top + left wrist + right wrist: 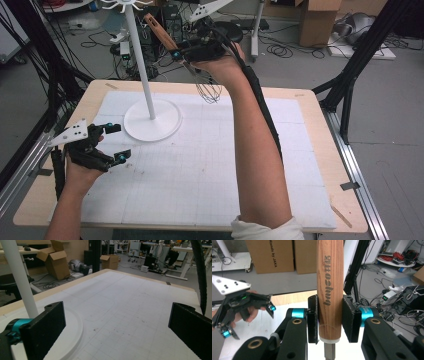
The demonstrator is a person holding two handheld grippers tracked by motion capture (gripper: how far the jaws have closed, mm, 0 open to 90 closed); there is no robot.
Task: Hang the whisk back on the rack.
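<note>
Room: cardboard boxes, cables and black frames surround the bench (pixel 310 130), topped with a white gridded mat.
Right tongs (pixel 181 54): raised on an outstretched forearm, clamped on the whisk (pixel 172 47).
Whisk: wooden handle slants up-left, wires down-right.
Left tongs (pixel 116 142): gaping, empty, low beside the white stand (pixel 150 117).
</note>
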